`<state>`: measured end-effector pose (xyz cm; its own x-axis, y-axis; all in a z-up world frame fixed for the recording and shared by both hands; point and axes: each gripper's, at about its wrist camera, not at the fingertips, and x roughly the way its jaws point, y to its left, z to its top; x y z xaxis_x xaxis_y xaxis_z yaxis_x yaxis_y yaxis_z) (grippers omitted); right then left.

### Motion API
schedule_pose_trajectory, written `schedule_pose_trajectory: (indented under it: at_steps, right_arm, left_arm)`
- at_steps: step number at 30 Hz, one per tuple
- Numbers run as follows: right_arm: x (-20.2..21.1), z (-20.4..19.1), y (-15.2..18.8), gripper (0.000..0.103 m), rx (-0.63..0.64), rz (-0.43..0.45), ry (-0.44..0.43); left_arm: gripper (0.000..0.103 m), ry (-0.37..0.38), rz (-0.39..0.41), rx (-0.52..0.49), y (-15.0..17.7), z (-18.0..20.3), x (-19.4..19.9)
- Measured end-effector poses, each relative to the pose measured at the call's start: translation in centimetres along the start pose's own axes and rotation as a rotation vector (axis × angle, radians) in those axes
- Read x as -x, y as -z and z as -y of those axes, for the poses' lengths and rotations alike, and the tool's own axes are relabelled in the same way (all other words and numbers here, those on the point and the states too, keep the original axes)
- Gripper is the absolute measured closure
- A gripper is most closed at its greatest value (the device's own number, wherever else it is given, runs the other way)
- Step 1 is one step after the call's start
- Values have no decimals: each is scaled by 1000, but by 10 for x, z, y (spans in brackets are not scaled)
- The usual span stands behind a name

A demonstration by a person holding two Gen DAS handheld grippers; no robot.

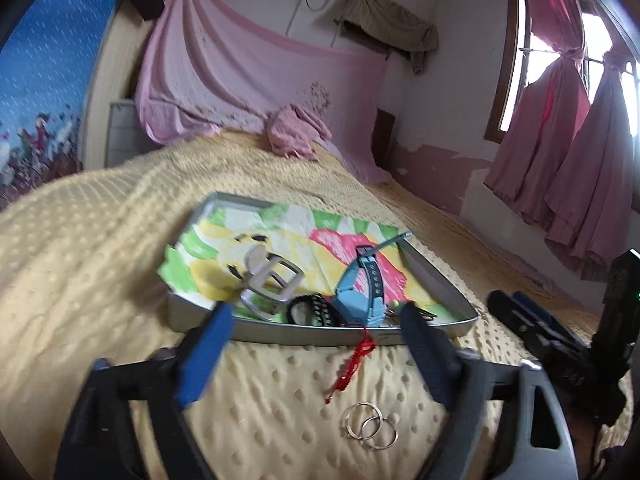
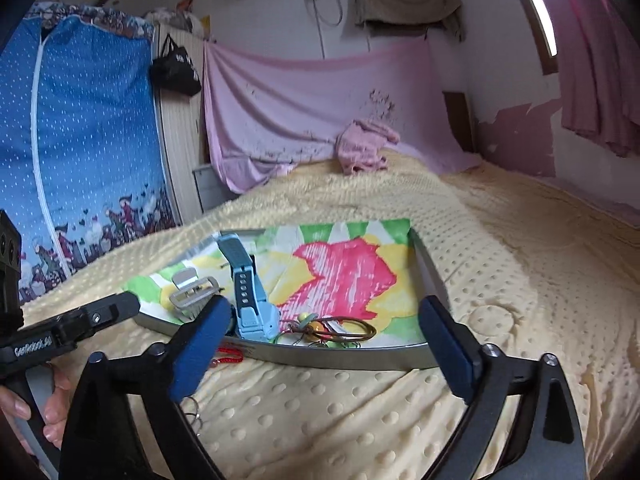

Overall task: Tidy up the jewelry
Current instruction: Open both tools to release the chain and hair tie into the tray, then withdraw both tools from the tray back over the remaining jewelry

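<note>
A metal tray (image 1: 312, 334) lined with a bright paper rests on the yellow blanket. It holds a blue watch (image 1: 352, 296), a silver clasp band (image 1: 268, 280) and a black studded bracelet (image 1: 316, 308). A red cord (image 1: 356, 364) trails over its near rim. Two silver rings (image 1: 372, 426) lie on the blanket nearer me. My left gripper (image 1: 316, 316) is open at the near rim, nothing between its fingers. My right gripper (image 2: 326, 308) is open too, before the tray (image 2: 328, 356), near the blue watch (image 2: 248, 292) and a brown cord with an orange bead (image 2: 320, 328).
The yellow dotted blanket (image 2: 400, 420) covers the whole bed. A crumpled pink cloth (image 2: 364, 148) lies at the far end below a hung pink sheet. A hand (image 2: 52, 404) holds the left gripper's handle. Pink curtains (image 1: 560, 152) hang at the right.
</note>
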<state>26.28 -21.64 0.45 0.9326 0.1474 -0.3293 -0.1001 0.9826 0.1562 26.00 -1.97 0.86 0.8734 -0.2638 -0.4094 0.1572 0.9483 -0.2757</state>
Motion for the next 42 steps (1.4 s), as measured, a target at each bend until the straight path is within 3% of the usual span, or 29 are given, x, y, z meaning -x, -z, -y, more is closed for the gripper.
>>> schedule_pose_trajectory:
  at_steps: [5, 13, 19, 25, 34, 42]
  right_arm:
    - [26, -5, 1, 1, 12, 48, 26]
    - [64, -10, 13, 1, 4, 78, 33]
    - [87, -22, 22, 1, 55, 98, 45]
    - [96, -39, 26, 1, 139, 101, 30]
    - [78, -47, 29, 1, 186, 11, -4]
    - [36, -55, 42, 1, 222, -180, -17]
  left_arm:
    - [1, -50, 63, -37, 6, 1, 25]
    - [0, -117, 125, -120, 21, 7, 60]
    - [0, -145, 129, -134, 29, 4, 76]
    - [0, -174, 72, -191, 27, 2, 75]
    - [0, -215, 18, -163, 22, -12, 62]
    - [0, -229, -62, -135, 22, -22, 42]
